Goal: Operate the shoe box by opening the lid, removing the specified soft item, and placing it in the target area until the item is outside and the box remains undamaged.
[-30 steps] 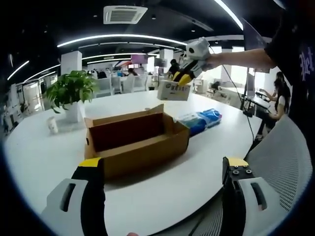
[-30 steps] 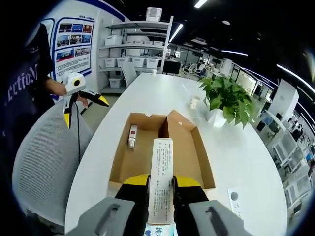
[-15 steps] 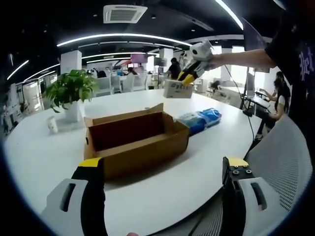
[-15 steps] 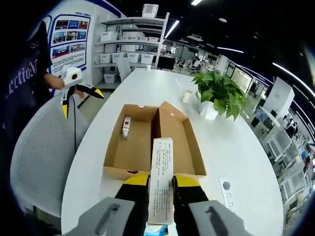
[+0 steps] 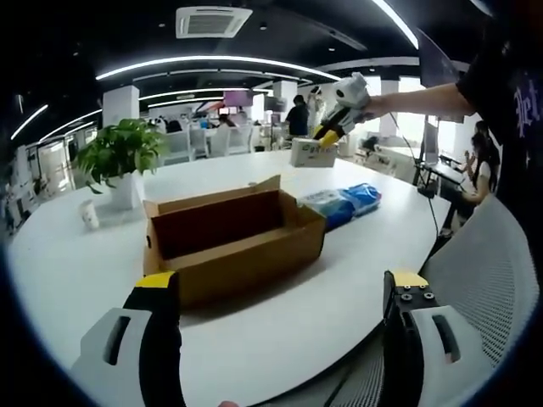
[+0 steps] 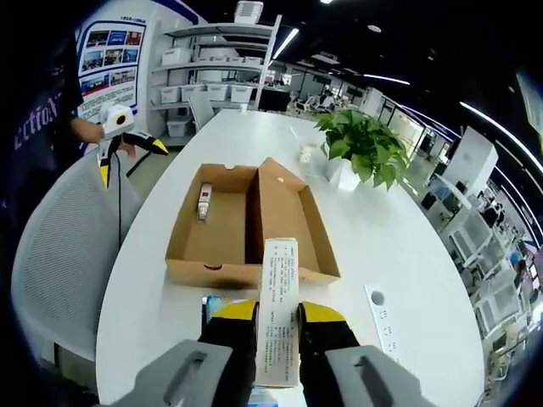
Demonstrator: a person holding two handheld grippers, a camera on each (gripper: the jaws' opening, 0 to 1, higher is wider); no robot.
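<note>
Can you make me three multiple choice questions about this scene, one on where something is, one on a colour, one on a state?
1. Where is the potted plant?
A. On the white table beyond the cardboard box
B. Inside the box
C. On the mesh chair

2. What colour are the tips of the left gripper?
A. Red
B. Yellow
C. Green

3. What is the state of the right gripper?
A. Open and empty
B. Shut on a cup
C. Shut on the white packet

Answers: 1 A, the plant stands on the tabletop past the box. 2 B, both tips are yellow. 3 C, the jaws clamp the packet's sides.
</note>
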